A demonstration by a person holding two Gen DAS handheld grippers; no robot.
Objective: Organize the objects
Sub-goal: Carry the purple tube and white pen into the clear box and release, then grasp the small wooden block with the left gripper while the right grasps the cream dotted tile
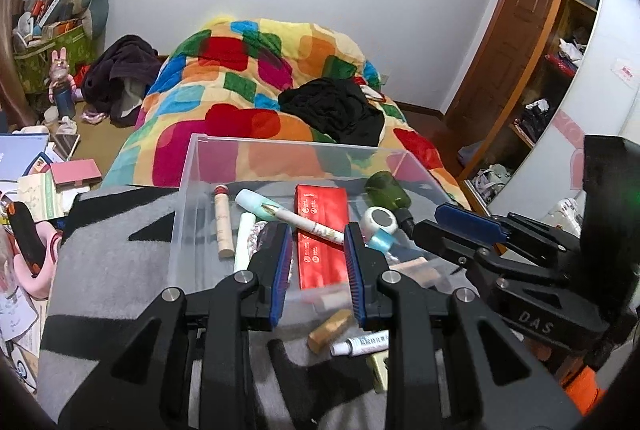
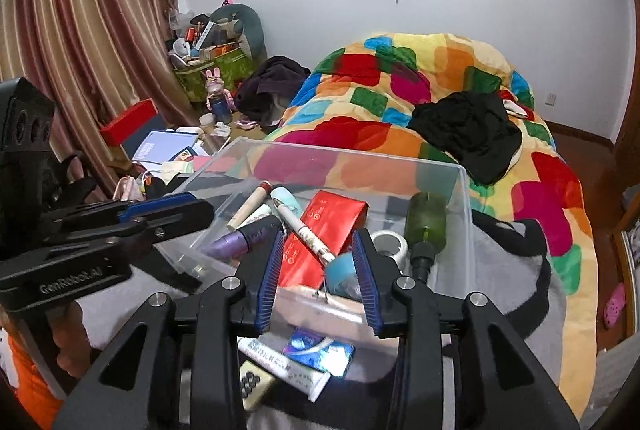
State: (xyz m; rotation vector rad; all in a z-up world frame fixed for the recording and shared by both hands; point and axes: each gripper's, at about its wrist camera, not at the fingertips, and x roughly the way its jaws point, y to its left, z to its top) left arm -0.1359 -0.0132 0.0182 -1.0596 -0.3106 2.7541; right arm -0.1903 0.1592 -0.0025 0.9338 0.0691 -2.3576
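Note:
A clear plastic box (image 1: 192, 190) (image 2: 464, 190) stands on a grey and black blanket. It holds a red packet (image 1: 320, 230) (image 2: 328, 226), a white pen (image 1: 296, 220) (image 2: 304, 230), a green bottle (image 1: 390, 190) (image 2: 426, 222), a white round jar (image 1: 380, 220) (image 2: 390, 244), a beige tube (image 1: 223, 222) and a purple tube (image 2: 236, 242). My left gripper (image 1: 318, 250) is open and empty above the box's near edge. My right gripper (image 2: 316, 258) is open and empty over the box. Loose on the blanket lie a gold stick (image 1: 330, 330), a white tube (image 1: 360, 344) and a blue packet (image 2: 316, 348).
A bed with a colourful quilt (image 1: 260, 82) (image 2: 440, 70) and black clothes (image 1: 336, 106) lies behind the box. Papers and boxes (image 1: 36, 170) clutter the left. A wooden shelf (image 1: 560, 70) stands at the right. The right gripper also shows in the left wrist view (image 1: 460, 226).

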